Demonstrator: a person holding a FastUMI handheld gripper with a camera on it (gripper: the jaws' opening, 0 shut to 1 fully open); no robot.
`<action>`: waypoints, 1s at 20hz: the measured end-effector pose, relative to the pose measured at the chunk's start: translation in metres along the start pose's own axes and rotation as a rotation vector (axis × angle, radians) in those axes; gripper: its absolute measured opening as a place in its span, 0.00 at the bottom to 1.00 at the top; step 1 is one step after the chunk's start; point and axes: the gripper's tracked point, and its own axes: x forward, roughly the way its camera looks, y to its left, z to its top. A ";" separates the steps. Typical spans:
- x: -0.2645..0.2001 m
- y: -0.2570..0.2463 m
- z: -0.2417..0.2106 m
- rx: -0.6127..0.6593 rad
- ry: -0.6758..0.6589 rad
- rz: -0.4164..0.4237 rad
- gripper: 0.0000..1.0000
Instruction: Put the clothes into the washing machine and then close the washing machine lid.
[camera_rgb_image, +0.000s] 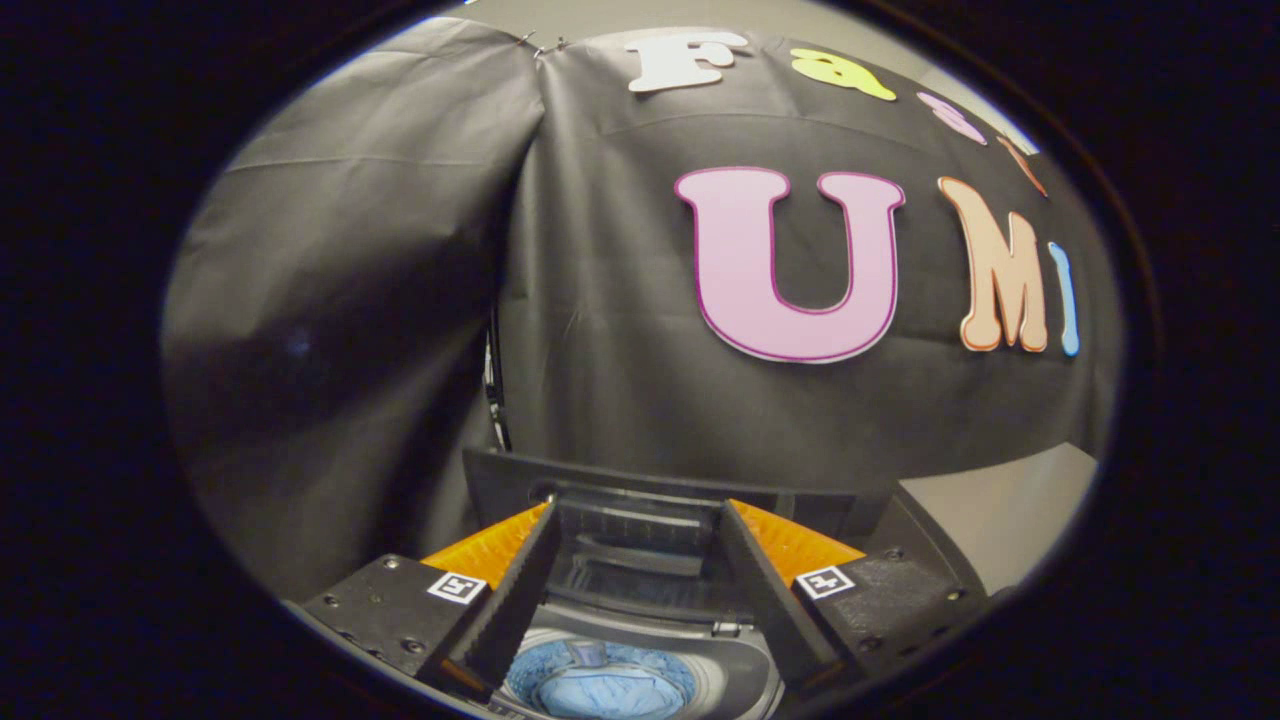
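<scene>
A: Gripper (634, 520) over the washing machine (745, 670), fingers spread apart, nothing between them but open air. Left finger (515, 590) and right finger (765, 590) run forward and narrow toward the tips.

B: Where do the tips sit?

A: Up by the raised lid (650, 500). The lid stands open behind the tub, dark, tilted back against the booth wall (600, 330). Tips are near its lower part; whether they touch it I cannot tell.

B: Clothes?

A: Blue cloth (600, 690), down inside the tub (730, 655), low between the finger bases. Bunched, folds showing. It lies in the drum, not on the rim.

B: Anything gripped?

A: No. Both fingers free; the cloth is well below them and apart from them.

B: Rest of the scene?

A: Black cloth wall straight ahead, hanging in two panels with a seam or gap between them, a dark cable (492, 385) running down that gap. Pale surface (1010, 510) off to the right beyond the machine. Small square markers on the finger mounts, one on each side.

B: Lid state again?

A: Up, open. Tub mouth exposed, grey rim visible around the blue cloth.
</scene>
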 end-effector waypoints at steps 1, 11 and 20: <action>0.009 -0.003 0.010 0.011 -0.020 -0.007 0.97; 0.107 -0.042 0.002 0.079 -0.017 -0.163 0.95; 0.116 -0.042 -0.035 0.076 0.025 -0.161 0.94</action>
